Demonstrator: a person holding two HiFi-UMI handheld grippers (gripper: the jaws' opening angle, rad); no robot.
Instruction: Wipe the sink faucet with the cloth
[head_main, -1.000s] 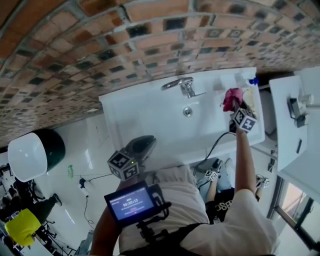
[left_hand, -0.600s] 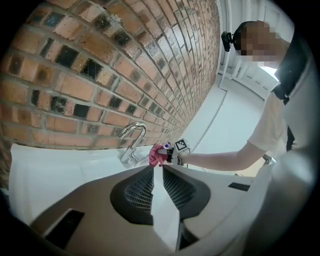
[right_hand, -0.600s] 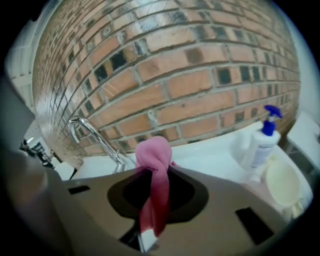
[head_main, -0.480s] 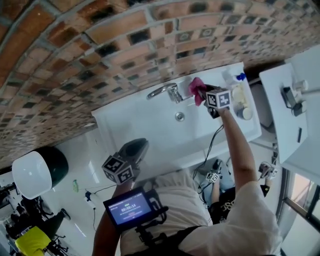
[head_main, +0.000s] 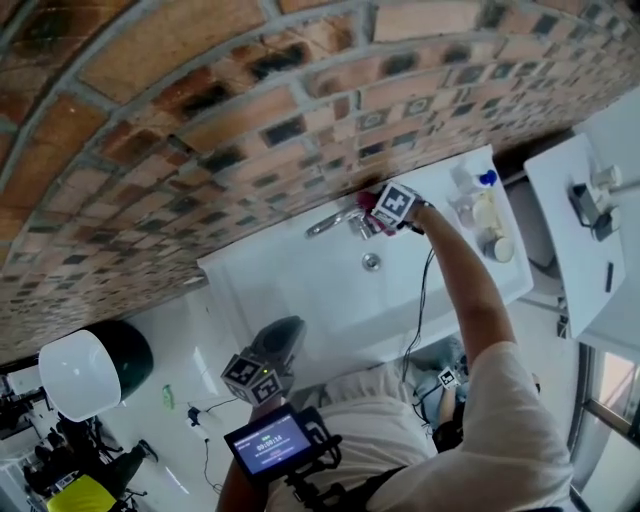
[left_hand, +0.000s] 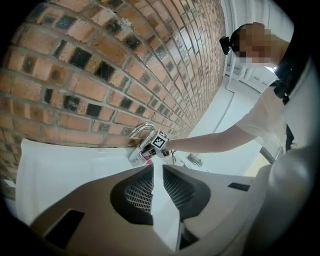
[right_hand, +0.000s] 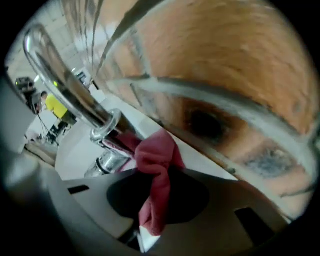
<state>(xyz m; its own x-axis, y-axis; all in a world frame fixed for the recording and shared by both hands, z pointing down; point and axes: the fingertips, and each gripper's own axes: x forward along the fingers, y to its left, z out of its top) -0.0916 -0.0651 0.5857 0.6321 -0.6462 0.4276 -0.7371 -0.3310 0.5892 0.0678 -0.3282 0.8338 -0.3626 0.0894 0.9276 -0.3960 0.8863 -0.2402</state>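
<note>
Right gripper (head_main: 372, 222): you have its jaws pinched on the pink-red crumpled cloth (head_main: 367, 204); in the right gripper view the cloth (right_hand: 156, 161) hangs in a fold between the two grey jaws of that gripper (right_hand: 154, 192), and its upper bunch lies against the lower body of the curved chrome faucet (right_hand: 67, 87), just under the spout's collar.

Faucet (head_main: 334, 222) stands at the back edge of the white rectangular ceramic sink (head_main: 300, 290), close to the red-brown brick wall (head_main: 250, 120); your right arm reaches across the basin to it.

Left gripper (head_main: 284, 332): you hold it low, near your body, well apart from the faucet; its view shows the jaws (left_hand: 157, 172) a narrow slit apart with nothing between them; beyond them the faucet (left_hand: 141, 131) with the cloth (left_hand: 148, 156) at its foot.

Containers: the basin shows only its round metal drain (head_main: 371, 262); on the sink's right ledge stand a white bottle with a blue cap (head_main: 474, 180) and two small round tubs (head_main: 490, 228), contents not legible; on the floor to the left, a dark round bin (head_main: 135, 345) beside a white bowl-shaped lid (head_main: 75, 372), inside not visible.
</note>
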